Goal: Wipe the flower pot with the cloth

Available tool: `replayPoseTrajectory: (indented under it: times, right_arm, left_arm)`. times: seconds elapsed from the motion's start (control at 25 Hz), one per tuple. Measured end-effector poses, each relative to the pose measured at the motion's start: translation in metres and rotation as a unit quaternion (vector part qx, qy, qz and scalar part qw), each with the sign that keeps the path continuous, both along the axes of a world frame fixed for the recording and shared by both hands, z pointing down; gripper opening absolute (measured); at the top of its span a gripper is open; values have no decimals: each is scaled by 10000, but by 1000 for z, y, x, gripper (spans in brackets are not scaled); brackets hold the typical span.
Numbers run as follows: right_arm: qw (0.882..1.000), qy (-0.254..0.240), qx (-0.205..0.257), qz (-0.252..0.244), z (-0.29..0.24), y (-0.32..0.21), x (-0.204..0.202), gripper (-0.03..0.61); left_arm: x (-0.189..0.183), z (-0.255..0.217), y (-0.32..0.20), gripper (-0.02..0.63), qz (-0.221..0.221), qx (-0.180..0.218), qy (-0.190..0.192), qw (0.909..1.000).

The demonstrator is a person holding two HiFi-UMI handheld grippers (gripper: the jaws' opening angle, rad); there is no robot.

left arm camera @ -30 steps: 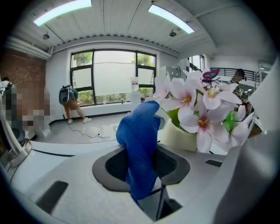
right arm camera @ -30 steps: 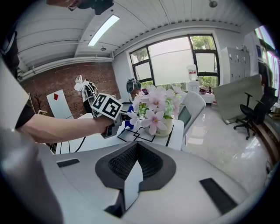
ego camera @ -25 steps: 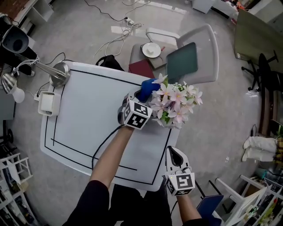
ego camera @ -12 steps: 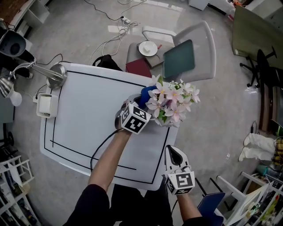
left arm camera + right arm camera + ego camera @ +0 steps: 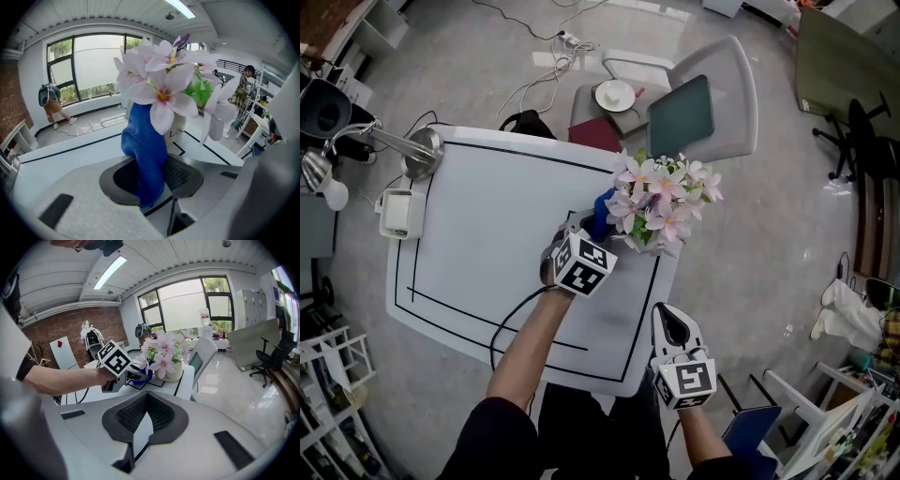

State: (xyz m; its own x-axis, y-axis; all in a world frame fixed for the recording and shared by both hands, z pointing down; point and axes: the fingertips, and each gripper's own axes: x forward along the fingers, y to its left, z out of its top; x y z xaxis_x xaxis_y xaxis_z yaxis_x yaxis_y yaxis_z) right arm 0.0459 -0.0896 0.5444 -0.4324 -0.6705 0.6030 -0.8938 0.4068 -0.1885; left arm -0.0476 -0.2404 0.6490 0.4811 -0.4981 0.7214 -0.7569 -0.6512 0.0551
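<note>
Left gripper [image 5: 154, 176] clamped on blue cloth [image 5: 144, 150]. Cloth against flower pot [image 5: 179, 131], near far right corner of worktop [image 5: 487, 216]. Risk: rightward push slides or tips top-heavy pot over edge. Right gripper [image 5: 140, 425] jaws together, empty, off worktop, bracing nothing.

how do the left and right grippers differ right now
The left gripper is clamped on the blue cloth; the right gripper is shut on nothing. The left gripper is up at the flower pot on the table; the right gripper sits beyond the table's near corner, apart from the pot. Both have their jaws closed.
</note>
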Motion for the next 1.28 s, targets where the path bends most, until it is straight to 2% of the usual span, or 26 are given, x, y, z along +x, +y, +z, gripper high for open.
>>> replayPoseTrajectory:
  times: [0.28,0.52,0.64,0.84,0.96,1.12,1.28]
  right_arm:
    - [10000,-84,41,20,-5,13,17,8]
    - [9996,-187,142,-136,-22,24,36,8]
    - [9990,-290,212,-266,-38,30,51,8]
    - [9972,-327,322,-598,-54,39,69,8]
    - [9964,-351,332,-694,-63,45,70,8]
    - [9967,-430,527,-447,-85,60,66,8]
    - [9965,-399,708,-211,-103,93,48,8]
  left_arm:
    - [8,4,38,138,16,-147,-88,9999]
    - [24,7,87,140,203,-237,-208,9993]
    - [30,-2,117,138,87,-227,-224,9995]
    - [44,-53,150,140,-541,-18,92,9985]
    - [59,-85,162,140,-771,30,339,9964]
    - [66,-120,176,140,-1108,150,868,9899]
    - [56,-130,212,140,-1069,88,1061,9886]
